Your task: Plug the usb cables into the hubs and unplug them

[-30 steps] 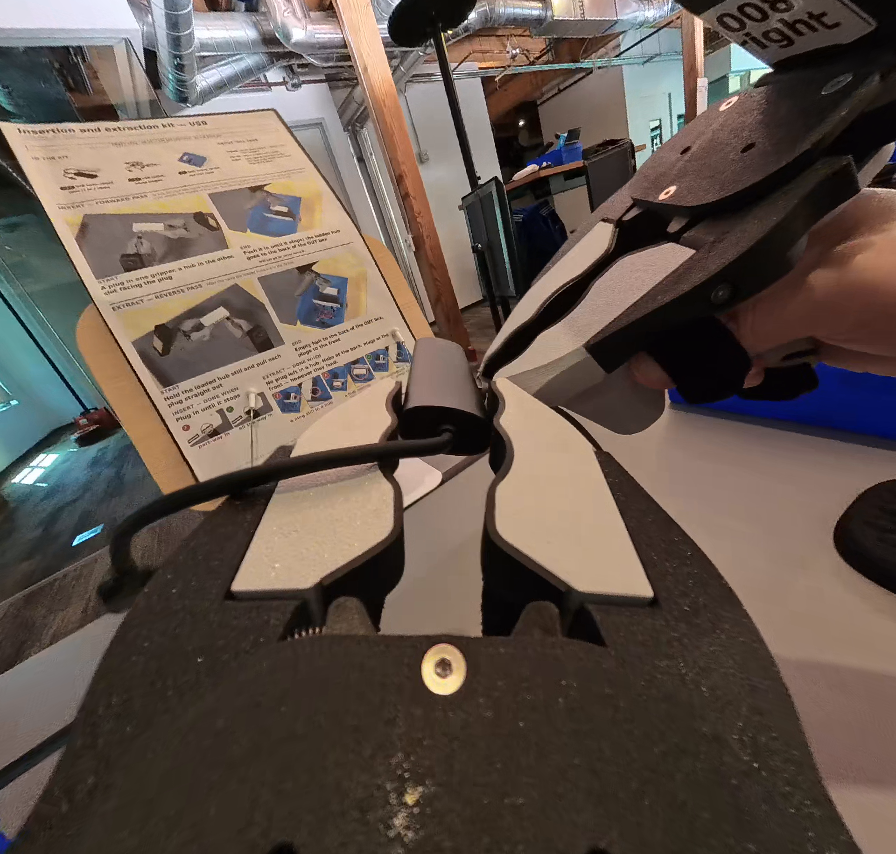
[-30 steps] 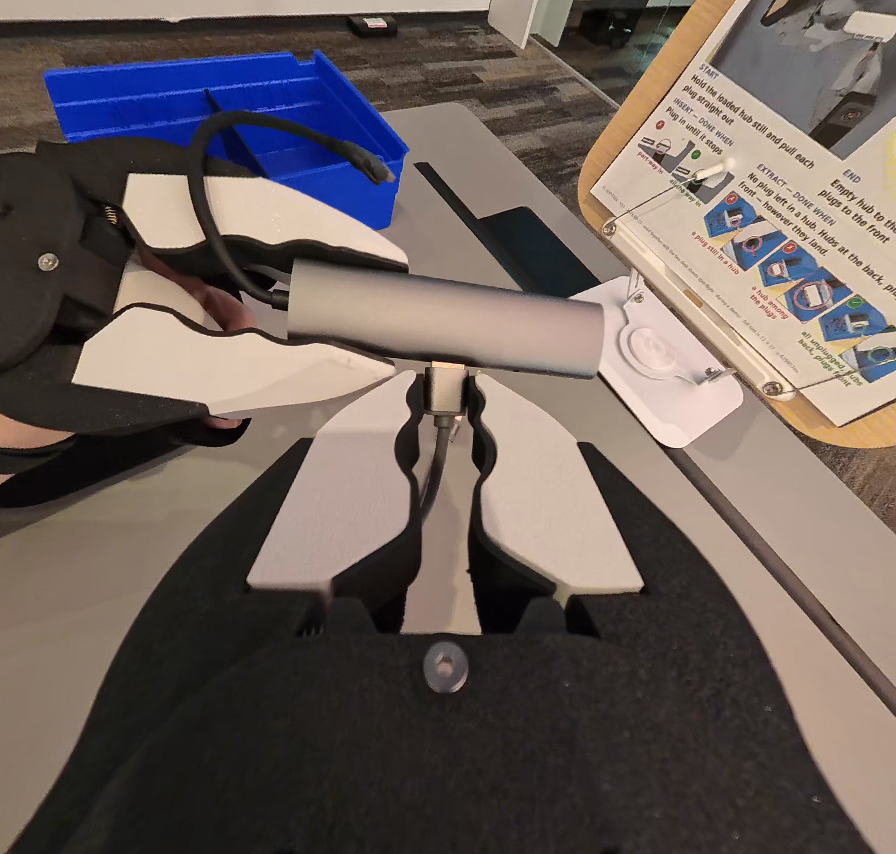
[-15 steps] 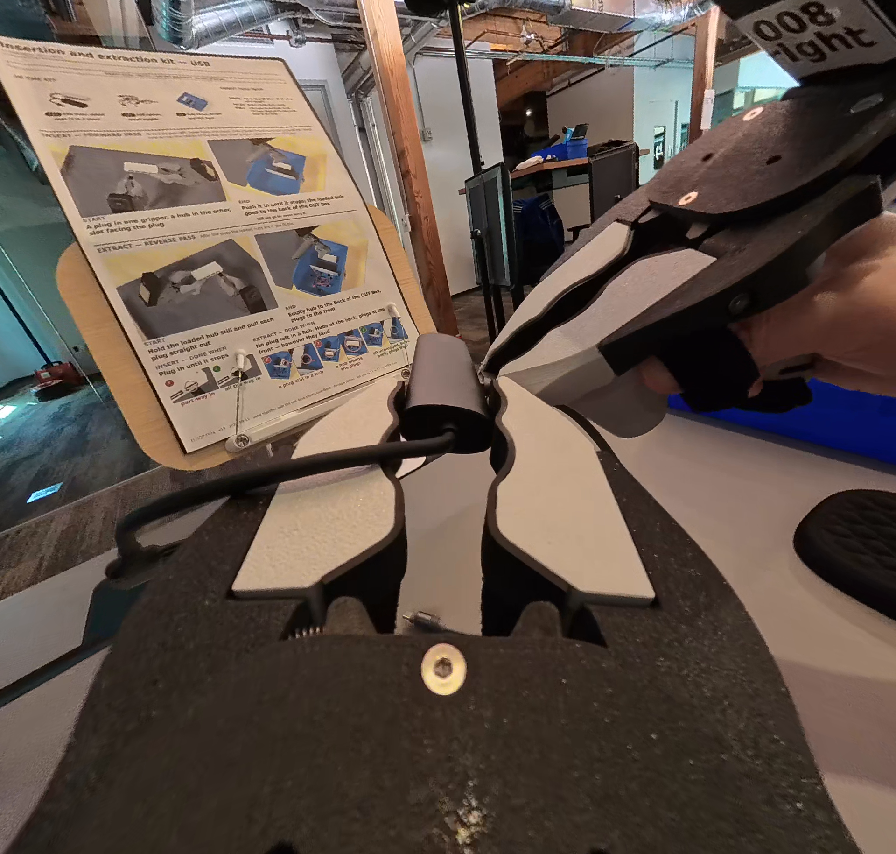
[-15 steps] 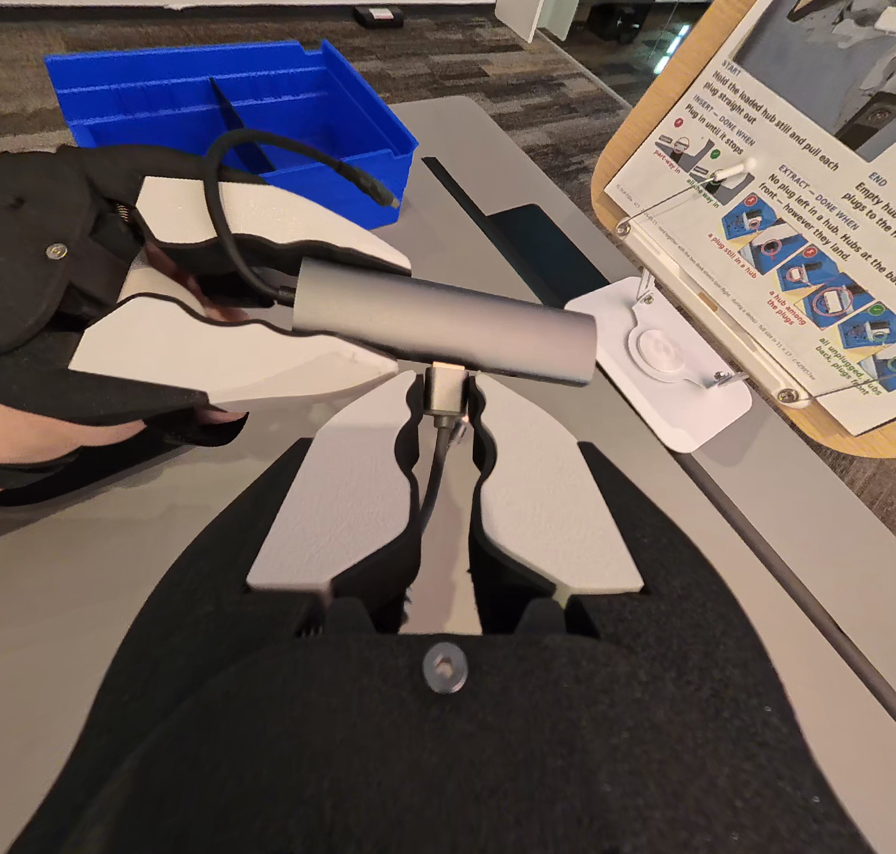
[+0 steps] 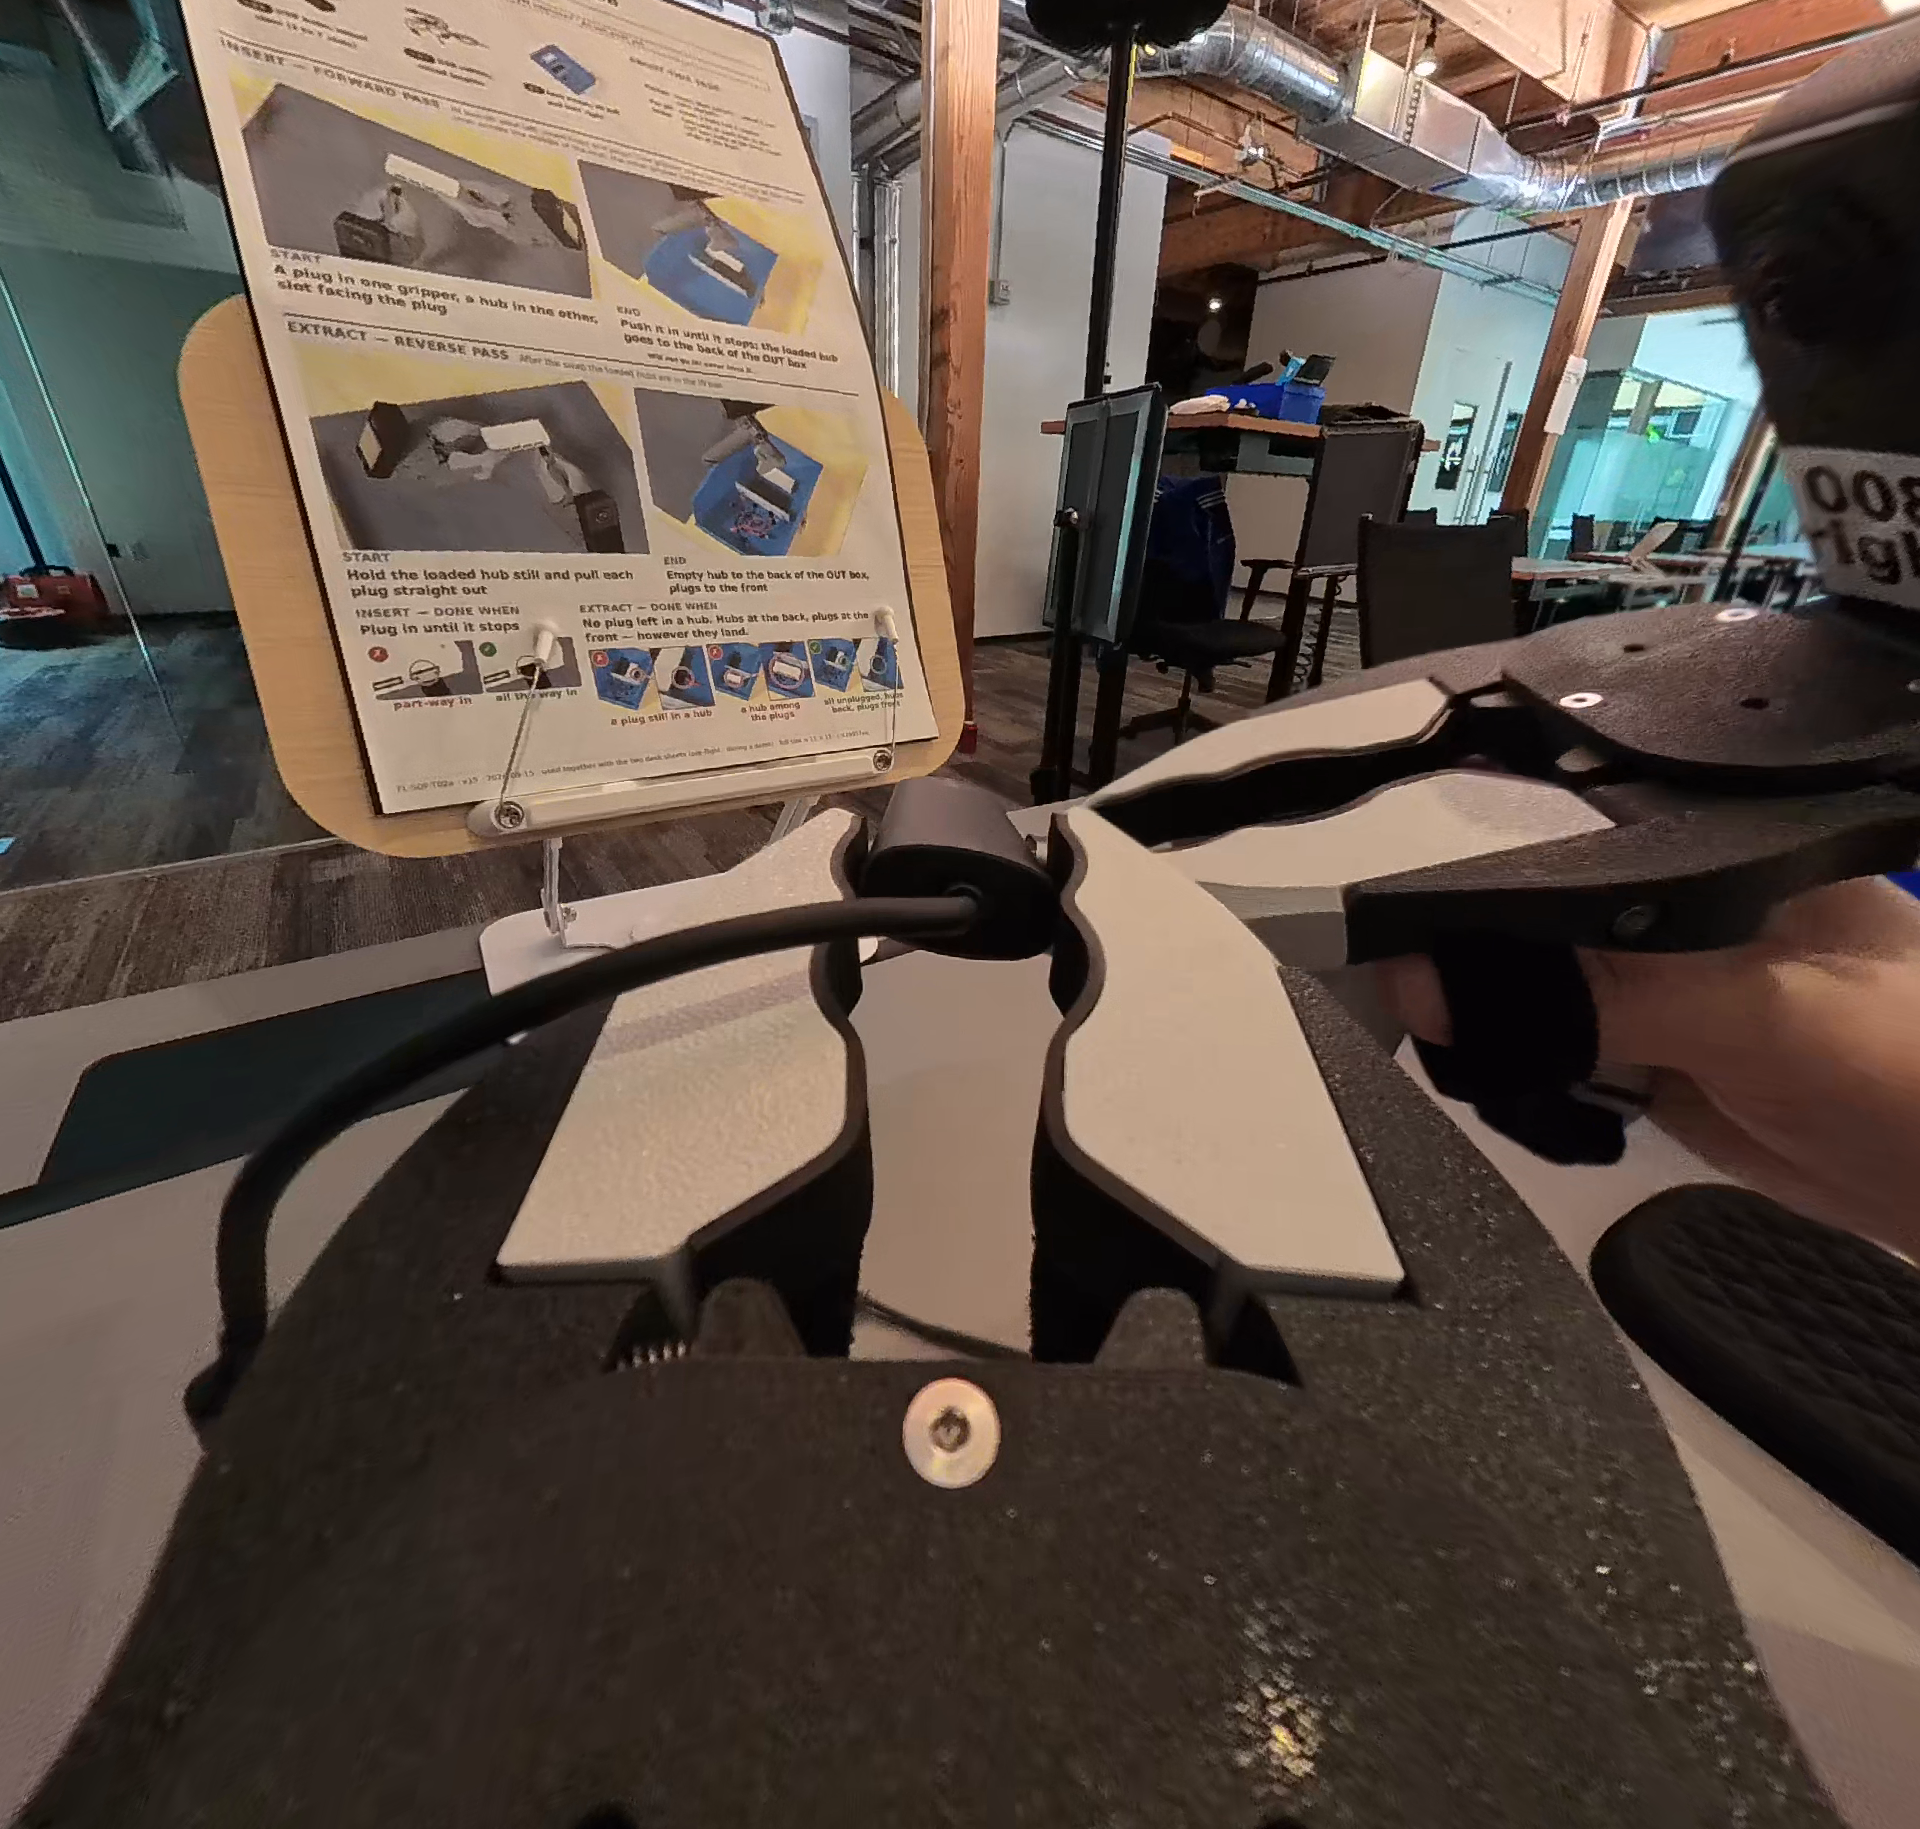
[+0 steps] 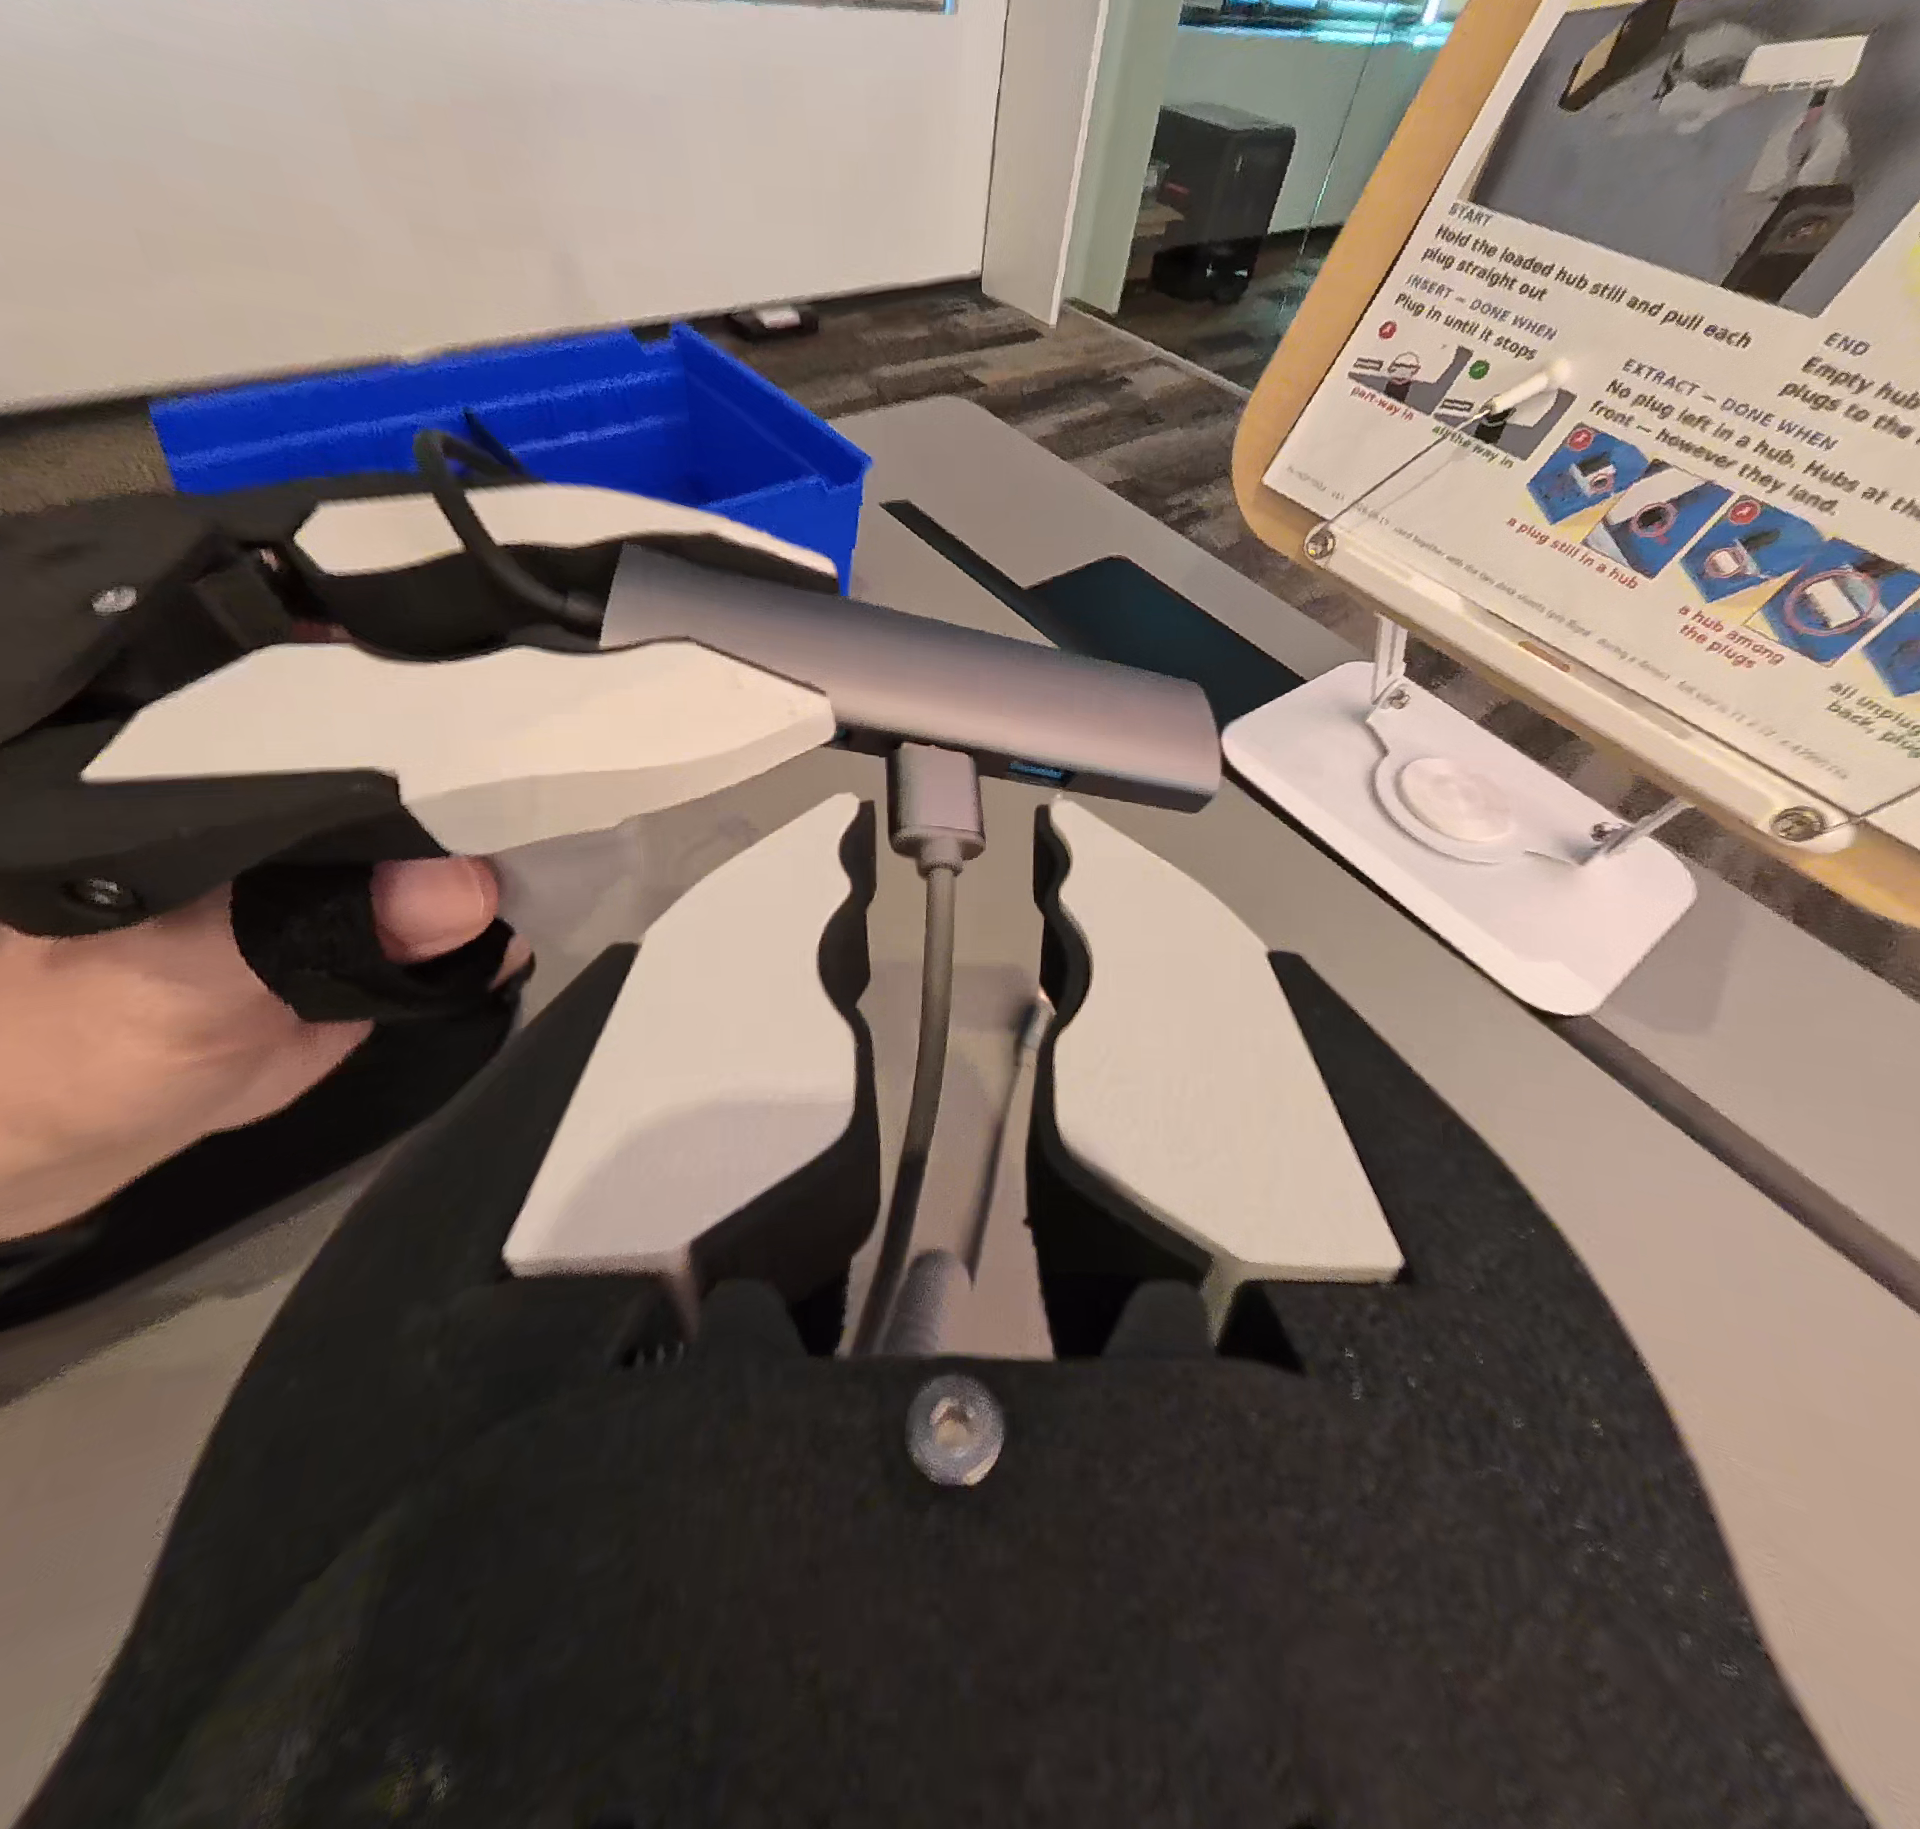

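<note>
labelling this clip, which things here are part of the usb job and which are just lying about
In use:
hub, clamped in left gripper
usb plug in the hub, right gripper open around it
blue bin

Lying about:
instruction board
white stand base

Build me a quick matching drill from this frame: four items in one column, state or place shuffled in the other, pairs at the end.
Items
1. hub
2. cable plug
3. blue bin
4. right claw

States
A. open, fingers apart either side of the plug
B. clamped at one end in the left claw
C. seated in a side port of the hub
D. on the table behind the left claw

Pairs: 1-B, 2-C, 3-D, 4-A
</note>
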Motion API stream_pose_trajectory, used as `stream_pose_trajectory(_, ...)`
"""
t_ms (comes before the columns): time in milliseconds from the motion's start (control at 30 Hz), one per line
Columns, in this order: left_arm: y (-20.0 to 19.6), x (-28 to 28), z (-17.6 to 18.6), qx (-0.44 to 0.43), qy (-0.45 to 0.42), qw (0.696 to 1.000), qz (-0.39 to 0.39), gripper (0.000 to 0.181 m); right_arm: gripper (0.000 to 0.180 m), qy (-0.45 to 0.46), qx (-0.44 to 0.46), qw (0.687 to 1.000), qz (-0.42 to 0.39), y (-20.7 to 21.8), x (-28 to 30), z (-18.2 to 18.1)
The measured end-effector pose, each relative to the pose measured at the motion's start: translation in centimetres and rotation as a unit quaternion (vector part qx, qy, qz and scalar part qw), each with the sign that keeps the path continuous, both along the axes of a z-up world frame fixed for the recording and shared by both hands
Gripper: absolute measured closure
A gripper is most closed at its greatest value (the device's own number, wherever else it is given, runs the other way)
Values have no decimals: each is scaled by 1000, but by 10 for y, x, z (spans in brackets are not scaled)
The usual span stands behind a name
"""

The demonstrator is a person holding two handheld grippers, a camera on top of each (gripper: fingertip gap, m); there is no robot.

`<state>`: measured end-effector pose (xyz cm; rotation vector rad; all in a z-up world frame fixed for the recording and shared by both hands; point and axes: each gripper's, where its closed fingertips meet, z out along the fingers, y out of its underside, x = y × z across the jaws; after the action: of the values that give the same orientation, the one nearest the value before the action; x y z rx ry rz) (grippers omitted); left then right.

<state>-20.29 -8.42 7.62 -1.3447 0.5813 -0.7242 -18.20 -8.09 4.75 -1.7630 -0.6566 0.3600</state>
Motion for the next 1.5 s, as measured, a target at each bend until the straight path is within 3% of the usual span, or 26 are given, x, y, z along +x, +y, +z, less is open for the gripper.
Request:
stream_pose_trajectory(300,-3,-2,5,-3,-23,1000,-2,148,160,72,62,995,17,-1,-7,11)
stream_pose_trajectory(833,-9,9,-14,-22,77,996,-34,148,163,26,26,999,39,-6,3,0)
stream_pose_trajectory(1500,-12,5,-5,9,42,999,-14,148,163,-27,30,999,37,-9,2,5)
